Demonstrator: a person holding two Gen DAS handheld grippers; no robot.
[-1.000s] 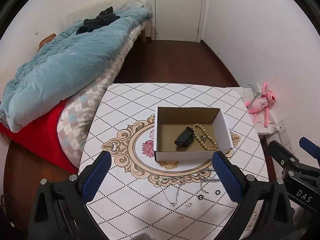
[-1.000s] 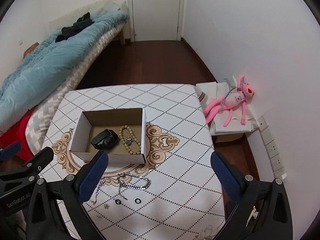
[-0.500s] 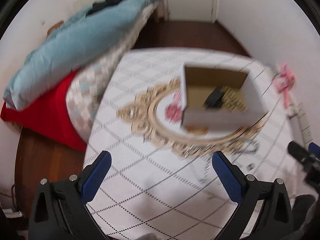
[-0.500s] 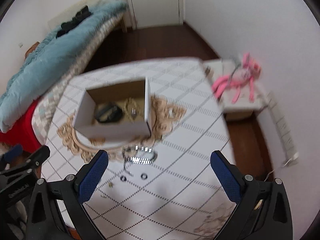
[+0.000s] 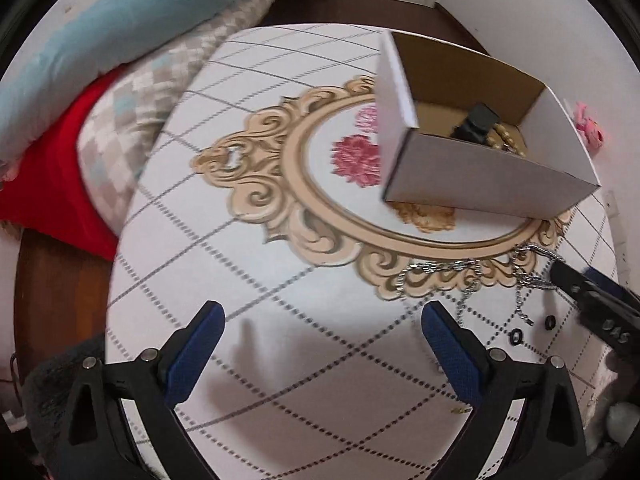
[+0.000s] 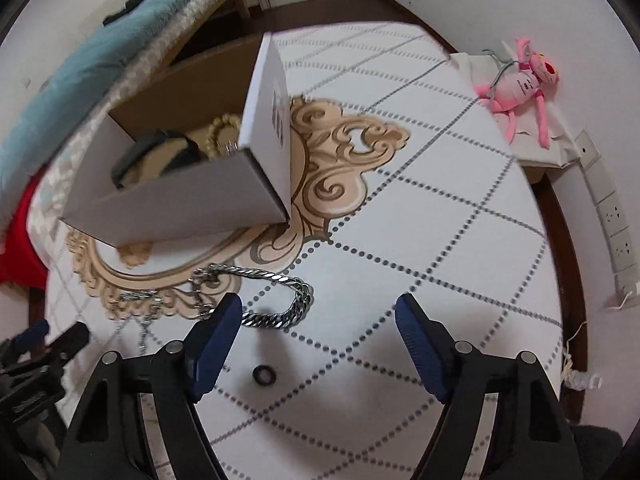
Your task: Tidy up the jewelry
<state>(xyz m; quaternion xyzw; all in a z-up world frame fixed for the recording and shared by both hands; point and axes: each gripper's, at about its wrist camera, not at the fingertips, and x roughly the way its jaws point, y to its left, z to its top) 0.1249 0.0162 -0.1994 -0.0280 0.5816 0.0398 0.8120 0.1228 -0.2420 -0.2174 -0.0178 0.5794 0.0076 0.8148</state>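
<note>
An open white cardboard box (image 5: 484, 168) (image 6: 176, 196) stands on the patterned table and holds a black band (image 6: 156, 156) and a beige bead bracelet (image 6: 220, 132). In front of it lie a thick silver chain (image 6: 276, 300), thin silver chains (image 5: 460, 276) and small black rings (image 5: 516, 336) (image 6: 265, 374). My left gripper (image 5: 320, 344) is open and empty, low over bare table left of the chains. My right gripper (image 6: 318, 340) is open and empty, just above the thick chain and one ring.
A bed with a teal quilt (image 5: 100, 32) and a red cover (image 5: 48, 184) lies to the left of the table. A pink plush toy (image 6: 520, 80) lies on a white stand at the right. Wall sockets (image 6: 612, 216) are on the right wall.
Both grippers have dropped down and forward toward the table. The box and the chains now look much closer. Both stay open and empty.
</note>
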